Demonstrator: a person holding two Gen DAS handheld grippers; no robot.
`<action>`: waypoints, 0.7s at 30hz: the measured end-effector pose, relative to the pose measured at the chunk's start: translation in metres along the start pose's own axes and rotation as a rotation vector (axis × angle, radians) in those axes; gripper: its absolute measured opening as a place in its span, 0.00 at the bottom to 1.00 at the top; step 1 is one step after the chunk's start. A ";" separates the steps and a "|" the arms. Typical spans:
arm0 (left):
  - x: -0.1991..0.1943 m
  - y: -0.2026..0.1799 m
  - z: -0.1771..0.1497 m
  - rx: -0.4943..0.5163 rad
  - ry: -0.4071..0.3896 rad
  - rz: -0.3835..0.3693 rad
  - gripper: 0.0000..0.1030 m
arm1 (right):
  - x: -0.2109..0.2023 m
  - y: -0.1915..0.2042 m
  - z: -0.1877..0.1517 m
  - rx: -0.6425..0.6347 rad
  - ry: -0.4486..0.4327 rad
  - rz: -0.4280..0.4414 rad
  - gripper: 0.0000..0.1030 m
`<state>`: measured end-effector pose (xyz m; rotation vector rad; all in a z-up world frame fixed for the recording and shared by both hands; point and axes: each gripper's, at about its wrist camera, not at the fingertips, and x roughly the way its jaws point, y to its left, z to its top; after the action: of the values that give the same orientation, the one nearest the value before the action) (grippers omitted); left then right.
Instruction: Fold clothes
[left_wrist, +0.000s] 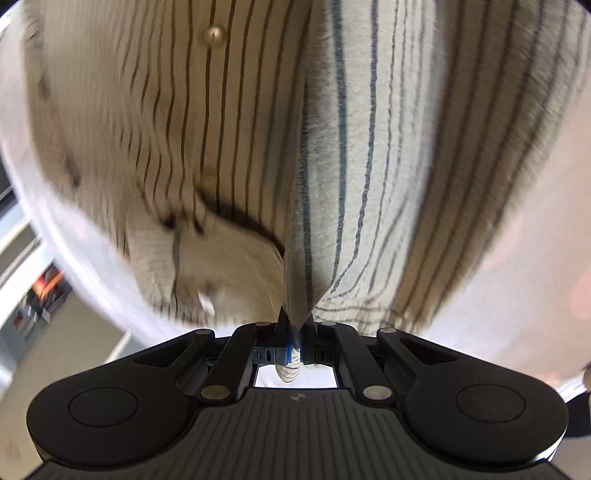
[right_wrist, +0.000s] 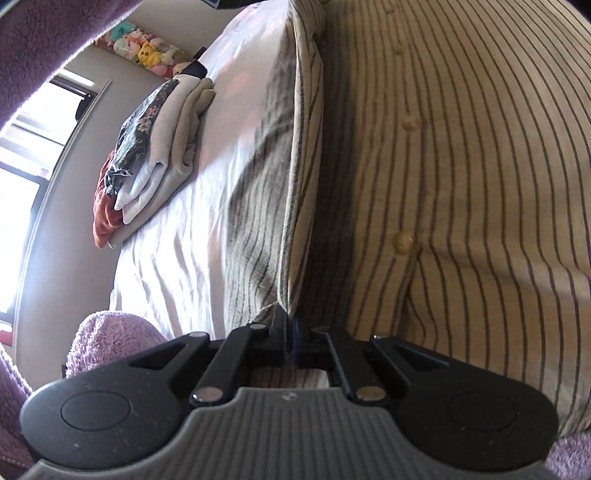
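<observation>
on the bed (right_wrist: 192, 221), striped shirt (right_wrist: 461, 184) pinched lengthwise by both grippers.

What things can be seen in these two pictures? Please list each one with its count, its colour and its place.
shirt: one, cream with dark stripes and buttons, on the bed, an edge pinched by each gripper
bed sheet: one, white, under the shirt
folded pile: one stack, grey, beige, dark floral and rust red, on the sheet left of the shirt in the right wrist view
plush toys: several, pastel and yellow, along the far wall
window: one, bright, far left
fleece: purple, beside the right gripper
left gripper: one, black, shut on shirt
right gripper: one, black, shut on shirt
</observation>
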<state>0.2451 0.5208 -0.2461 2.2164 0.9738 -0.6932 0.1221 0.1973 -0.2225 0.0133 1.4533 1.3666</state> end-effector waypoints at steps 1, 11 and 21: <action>0.003 0.008 0.005 0.011 -0.010 -0.007 0.02 | -0.002 -0.004 -0.002 0.009 -0.001 0.006 0.03; 0.032 0.056 0.032 0.065 -0.025 -0.105 0.02 | -0.011 -0.028 -0.010 0.060 0.000 0.062 0.03; 0.050 0.084 0.038 -0.052 0.020 -0.101 0.08 | -0.019 -0.040 -0.016 0.103 0.012 0.030 0.03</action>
<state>0.3320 0.4711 -0.2781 2.1442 1.1084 -0.6840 0.1442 0.1602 -0.2424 0.0936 1.5381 1.3169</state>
